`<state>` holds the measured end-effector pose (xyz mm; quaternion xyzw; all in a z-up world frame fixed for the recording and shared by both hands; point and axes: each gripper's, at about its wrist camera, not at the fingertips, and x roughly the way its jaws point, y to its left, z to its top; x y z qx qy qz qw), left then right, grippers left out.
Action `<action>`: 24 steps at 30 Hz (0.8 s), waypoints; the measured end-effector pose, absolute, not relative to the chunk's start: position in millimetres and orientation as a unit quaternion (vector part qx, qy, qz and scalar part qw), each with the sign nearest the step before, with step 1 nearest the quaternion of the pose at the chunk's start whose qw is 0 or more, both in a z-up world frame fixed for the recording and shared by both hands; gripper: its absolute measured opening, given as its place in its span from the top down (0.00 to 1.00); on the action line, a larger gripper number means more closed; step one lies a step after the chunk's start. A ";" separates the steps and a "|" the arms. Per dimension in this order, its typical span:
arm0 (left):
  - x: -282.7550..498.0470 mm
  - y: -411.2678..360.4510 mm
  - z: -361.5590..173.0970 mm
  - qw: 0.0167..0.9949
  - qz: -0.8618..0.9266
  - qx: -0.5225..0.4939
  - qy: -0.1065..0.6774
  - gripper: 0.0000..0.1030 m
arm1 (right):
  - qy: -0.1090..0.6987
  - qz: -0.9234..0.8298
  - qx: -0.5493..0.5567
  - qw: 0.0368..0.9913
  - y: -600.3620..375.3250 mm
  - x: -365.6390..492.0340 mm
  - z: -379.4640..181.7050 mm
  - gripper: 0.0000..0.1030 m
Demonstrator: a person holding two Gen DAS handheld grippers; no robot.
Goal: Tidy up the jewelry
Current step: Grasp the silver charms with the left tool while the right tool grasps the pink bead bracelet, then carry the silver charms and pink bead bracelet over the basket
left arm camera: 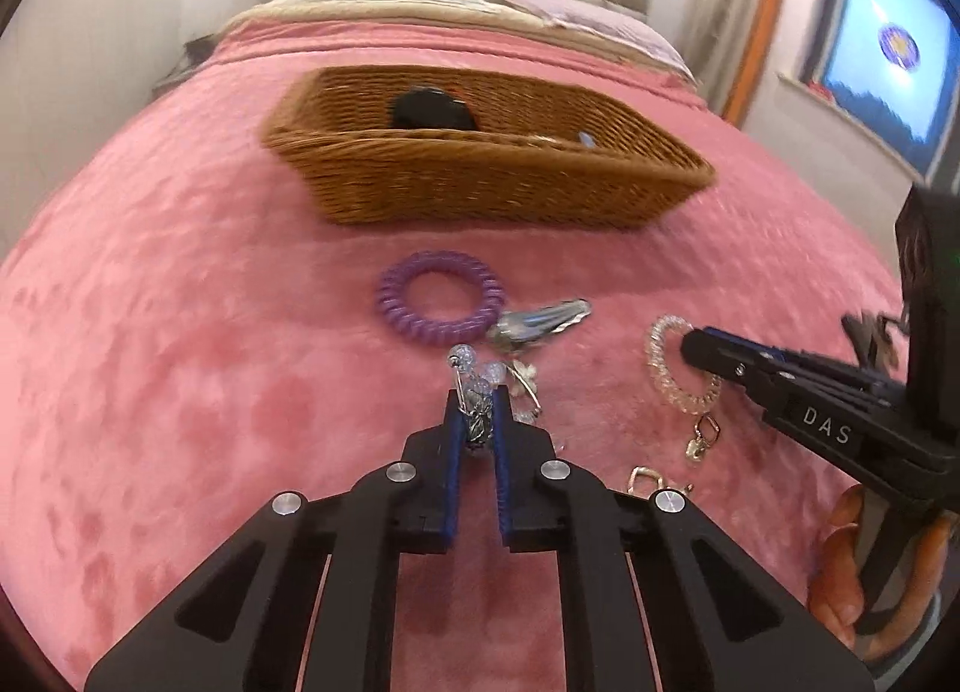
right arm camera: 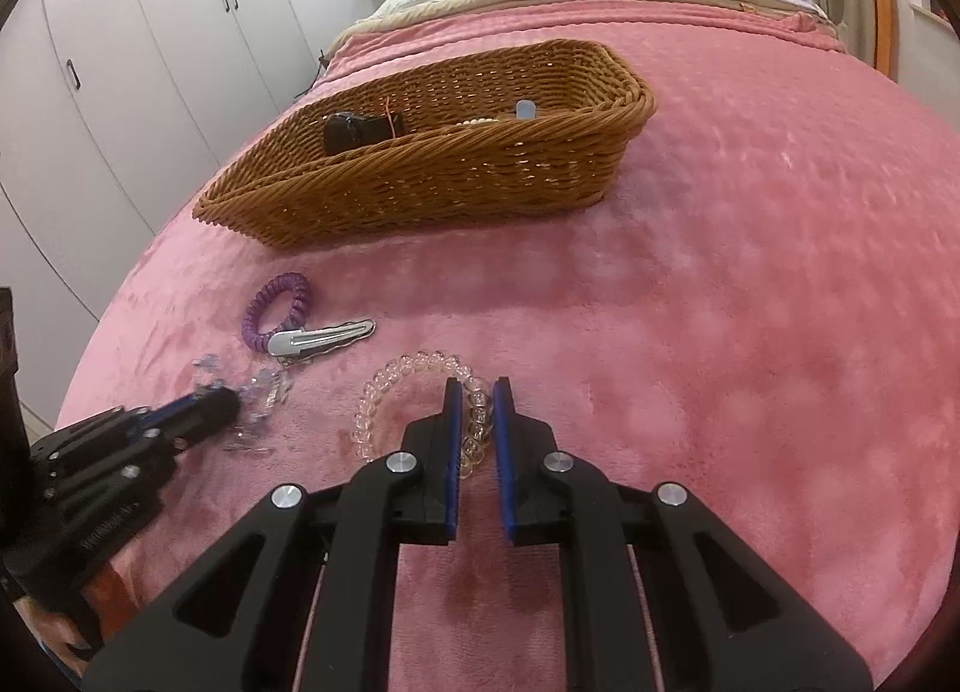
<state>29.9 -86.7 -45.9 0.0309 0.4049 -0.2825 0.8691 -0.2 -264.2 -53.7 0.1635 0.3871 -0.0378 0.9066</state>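
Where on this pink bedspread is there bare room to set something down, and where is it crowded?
Free: the pink plush blanket right of the brown wicker basket and right gripper, and left of the purple spiral hair tie. Crowded: the cluster in front of the basket, with the silver hair clip, clear beaded bracelet and left gripper.

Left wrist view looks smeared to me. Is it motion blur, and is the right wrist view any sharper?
Left wrist view: basket and hair clip streak sideways, which looks like motion blur; the left gripper stays sharp. Right wrist view: crisper, basket weave and clear coil read cleanly between the right gripper fingers. Both views bend the bed with fisheye curvature.
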 end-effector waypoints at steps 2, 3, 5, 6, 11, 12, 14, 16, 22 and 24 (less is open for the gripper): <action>27.9 -75.0 -45.7 0.870 -0.277 0.014 0.408 0.93 | 0.389 -0.036 0.165 0.906 -263.5 0.8 -55.0 0.91; 26.8 -70.2 -46.5 0.870 -0.275 0.007 0.409 0.93 | 0.387 -0.032 0.169 0.906 -264.5 0.4 -55.1 0.91; 25.2 -61.1 -48.8 0.869 -0.276 -0.008 0.412 0.93 | 0.387 -0.026 0.178 0.904 -268.4 -1.1 -55.1 0.90; 24.5 -57.3 -50.2 0.868 -0.277 -0.016 0.411 0.93 | 0.387 -0.022 0.183 0.904 -270.3 -1.9 -55.5 0.89; 21.9 -53.2 -53.1 0.871 -0.286 -0.022 0.400 0.93 | 0.387 -0.021 0.181 0.904 -269.3 -2.6 -55.6 0.87; 21.1 -53.6 -53.6 0.870 -0.287 -0.021 0.399 0.93 | 0.388 -0.022 0.176 0.905 -267.1 -2.4 -55.2 0.83; 19.9 -54.3 -53.9 0.870 -0.291 -0.022 0.397 0.93 | 0.389 -0.021 0.160 0.907 -260.4 -1.2 -54.2 0.76; 20.5 -53.4 -54.4 0.869 -0.293 -0.026 0.398 0.93 | 0.393 -0.031 0.140 0.908 -252.8 1.4 -53.8 0.75; 20.2 -48.9 -55.4 0.868 -0.297 -0.035 0.397 0.93 | 0.398 -0.042 0.098 0.911 -237.2 5.5 -53.6 0.91; 19.2 -48.4 -54.1 0.870 -0.297 -0.036 0.393 0.93 | 0.394 -0.026 0.096 0.914 -234.8 4.3 -52.3 0.92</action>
